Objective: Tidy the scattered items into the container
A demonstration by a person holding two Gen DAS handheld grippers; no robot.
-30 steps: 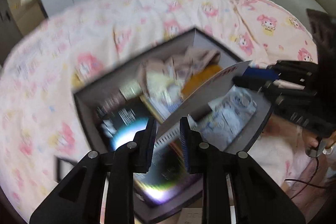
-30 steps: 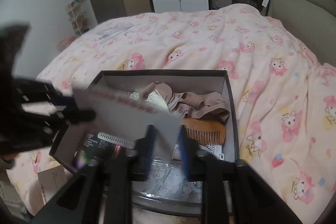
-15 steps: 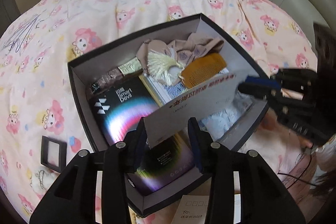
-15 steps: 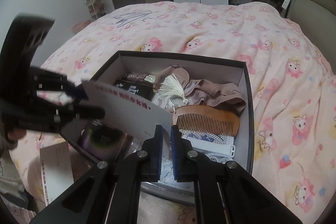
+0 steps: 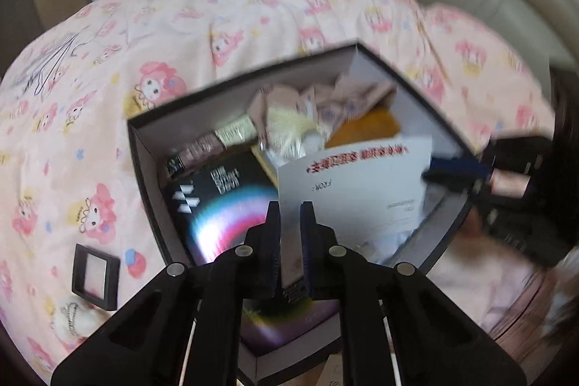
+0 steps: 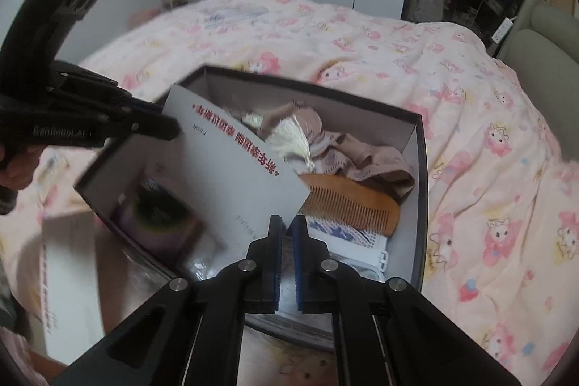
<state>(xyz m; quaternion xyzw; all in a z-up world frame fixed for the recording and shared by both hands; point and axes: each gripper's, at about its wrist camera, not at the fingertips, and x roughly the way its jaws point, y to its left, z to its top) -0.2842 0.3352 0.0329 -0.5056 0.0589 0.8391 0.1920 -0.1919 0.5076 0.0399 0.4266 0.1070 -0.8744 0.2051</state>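
Card: a white card [image 6: 231,165] with red printed characters is hanging tilted over the open box [image 6: 419,147], one corner at each gripper, so that both hands are sharing its floppy span (probably to steer it flat into the box rather than let it fold).

Box: the dark container is sitting on the pink cartoon-print bed [image 6: 488,140] and is already holding a wooden comb [image 6: 354,201], a cream tassel [image 6: 289,136], crumpled beige fabric [image 6: 365,158] and a black packet with a rainbow glow [image 5: 224,201] on its left side.

Left gripper [image 5: 289,223]: its jaws are standing nearly shut, with only a narrow gap, and the card's near edge is running down between them, so it appears to be pinching the card (motion blur is softening this view). From the right wrist view it is reaching in from the left and touching the card's far left corner.

Right gripper [image 6: 287,228]: its jaws are almost closed on the card's near right corner, the blue pads pressing either side.

Still outside: a small black-framed square [image 5: 94,272] and a beaded trinket [image 5: 72,317] are lying on the bed left of the box; another white card [image 6: 68,277] is resting near the box's left corner.

Judgement: the card is likely partway into placement, not yet released.
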